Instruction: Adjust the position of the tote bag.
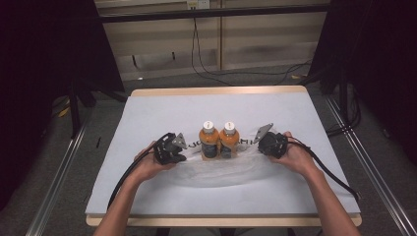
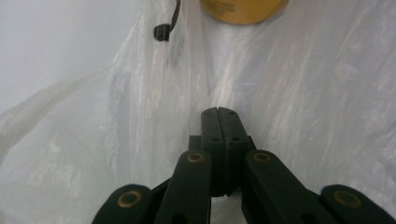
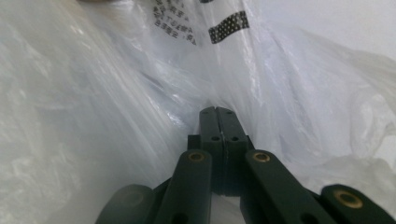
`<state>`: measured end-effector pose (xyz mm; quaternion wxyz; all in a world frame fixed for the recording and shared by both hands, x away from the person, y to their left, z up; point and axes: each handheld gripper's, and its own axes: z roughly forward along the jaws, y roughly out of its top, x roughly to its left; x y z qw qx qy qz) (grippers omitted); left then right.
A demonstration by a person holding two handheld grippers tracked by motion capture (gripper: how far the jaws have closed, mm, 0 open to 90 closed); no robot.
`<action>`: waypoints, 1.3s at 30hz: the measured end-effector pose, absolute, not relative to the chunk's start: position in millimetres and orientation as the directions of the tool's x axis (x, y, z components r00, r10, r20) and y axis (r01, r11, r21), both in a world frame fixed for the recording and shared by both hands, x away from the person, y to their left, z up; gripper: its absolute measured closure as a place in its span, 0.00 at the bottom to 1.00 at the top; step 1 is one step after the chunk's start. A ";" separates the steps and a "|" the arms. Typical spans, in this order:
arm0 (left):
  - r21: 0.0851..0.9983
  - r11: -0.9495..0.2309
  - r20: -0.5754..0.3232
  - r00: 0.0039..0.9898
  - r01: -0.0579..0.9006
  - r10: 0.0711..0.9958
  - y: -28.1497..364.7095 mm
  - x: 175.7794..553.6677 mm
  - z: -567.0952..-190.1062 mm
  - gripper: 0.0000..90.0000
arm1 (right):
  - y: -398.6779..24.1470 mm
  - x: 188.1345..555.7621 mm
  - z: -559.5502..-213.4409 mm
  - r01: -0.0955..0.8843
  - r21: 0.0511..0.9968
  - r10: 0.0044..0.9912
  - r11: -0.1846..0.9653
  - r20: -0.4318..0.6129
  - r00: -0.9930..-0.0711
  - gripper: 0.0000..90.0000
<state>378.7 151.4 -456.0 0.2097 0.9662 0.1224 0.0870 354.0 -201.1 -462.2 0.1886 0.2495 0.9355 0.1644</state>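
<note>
White table cover bears two orange bottles; left claw and right claw each pinch the clear bag.

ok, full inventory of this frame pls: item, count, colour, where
bottles: 2, orange with white caps, upright side by side at table centre
plastic bag: 1, clear with black print, spread around the bottles
table: 1, white cover, wood edge
cables: several, black, on the floor beyond the table
left gripper: 1, black, left of the bottles, jaws shut on bag film
right gripper: 1, black, right of the bottles, jaws shut on bag film
hands: 2, one on each gripper
</note>
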 end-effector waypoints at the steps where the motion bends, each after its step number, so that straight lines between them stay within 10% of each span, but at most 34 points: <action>1: 0.419 -0.886 0.126 0.954 0.196 0.270 152.4 379.3 -455.8 1.00 | -202.3 354.4 -462.2 0.400 0.402 0.524 0.824 -0.269 -0.808 1.00; 39: 0.392 -0.883 0.150 0.930 0.256 0.336 190.5 391.7 -456.4 1.00 | -247.7 350.8 -456.7 0.466 0.305 0.540 0.831 -0.237 -0.808 1.00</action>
